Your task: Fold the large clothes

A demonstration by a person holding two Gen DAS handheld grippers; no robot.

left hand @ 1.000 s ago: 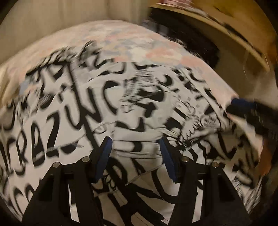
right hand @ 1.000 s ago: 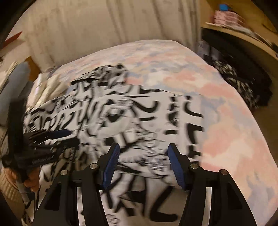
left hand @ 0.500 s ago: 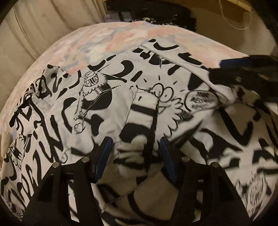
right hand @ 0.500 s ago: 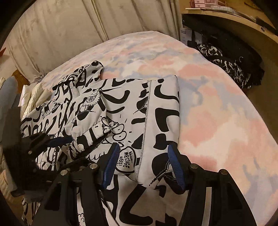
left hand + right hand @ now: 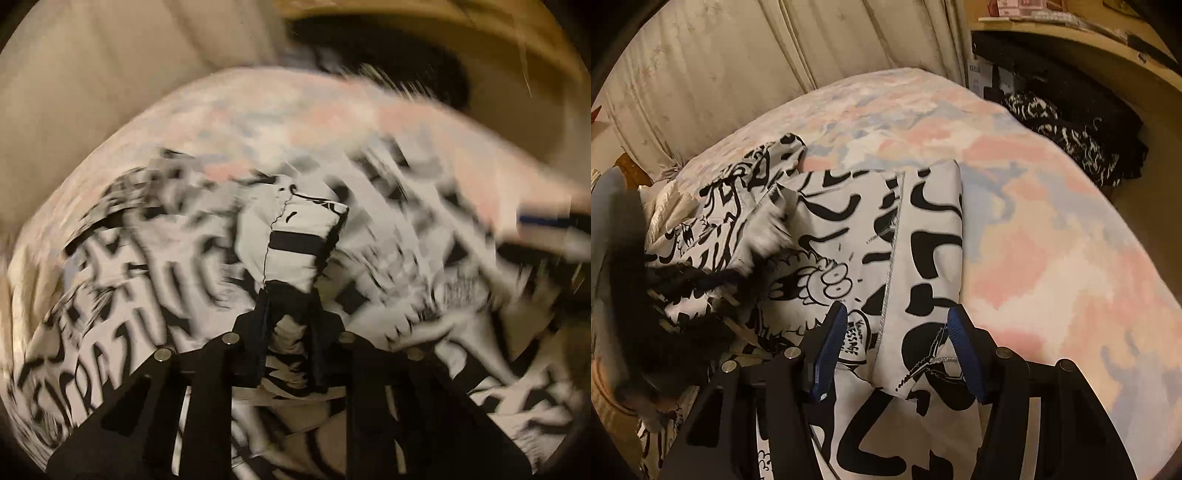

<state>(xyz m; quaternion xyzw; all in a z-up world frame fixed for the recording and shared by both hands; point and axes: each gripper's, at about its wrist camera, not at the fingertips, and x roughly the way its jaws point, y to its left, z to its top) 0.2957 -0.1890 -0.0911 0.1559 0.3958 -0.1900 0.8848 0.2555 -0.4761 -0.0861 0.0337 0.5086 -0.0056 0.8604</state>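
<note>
A large white garment with black cartoon print lies partly folded on the pastel bed. My left gripper is shut on a bunched sleeve or fold of the garment, which sticks up between the fingers; this view is blurred by motion. My right gripper is open, hovering over the garment's near part beside a silver seam. The left gripper also shows as a dark blur at the left of the right wrist view.
A cream curtain hangs behind the bed. A wooden shelf with dark clothes under it stands at the right. The right gripper shows at the right edge of the left wrist view.
My left gripper has closed on the bunched fold and is moving with it, blurring its view. The right gripper stays open over the garment, nearly still.
</note>
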